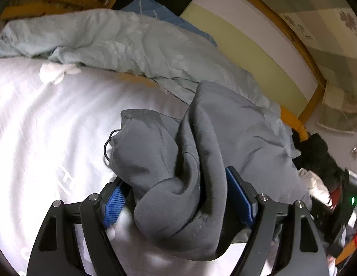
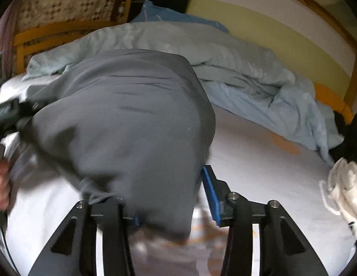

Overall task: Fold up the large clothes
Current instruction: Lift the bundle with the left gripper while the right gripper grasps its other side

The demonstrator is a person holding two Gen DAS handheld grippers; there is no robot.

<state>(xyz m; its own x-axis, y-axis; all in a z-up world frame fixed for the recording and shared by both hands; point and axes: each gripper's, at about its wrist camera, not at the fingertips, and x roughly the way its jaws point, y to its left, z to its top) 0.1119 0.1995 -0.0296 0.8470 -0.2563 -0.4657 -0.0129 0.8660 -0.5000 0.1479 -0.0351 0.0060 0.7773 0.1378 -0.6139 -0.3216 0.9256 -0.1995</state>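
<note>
A grey hooded sweatshirt [image 1: 224,133] lies on the white bed sheet [image 1: 52,126], its dark drawstring [image 1: 108,145] looping out at the left. My left gripper [image 1: 176,202] stands open and wide; a bunched fold of the sweatshirt sits between its blue pads [image 1: 114,207], and sheet shows beside the left one. In the right wrist view the sweatshirt [image 2: 132,115] drapes over my right gripper [image 2: 174,207] and hides most of its left finger. The right blue pad [image 2: 210,195] stands just clear of the cloth edge, so this gripper is open.
A crumpled pale blue duvet [image 1: 132,43] runs along the far side of the bed against a wooden frame [image 1: 316,85]. Dark clothes [image 1: 316,151] and a white garment [image 2: 344,188] lie at the right. A hand [image 2: 1,179] shows at the left edge.
</note>
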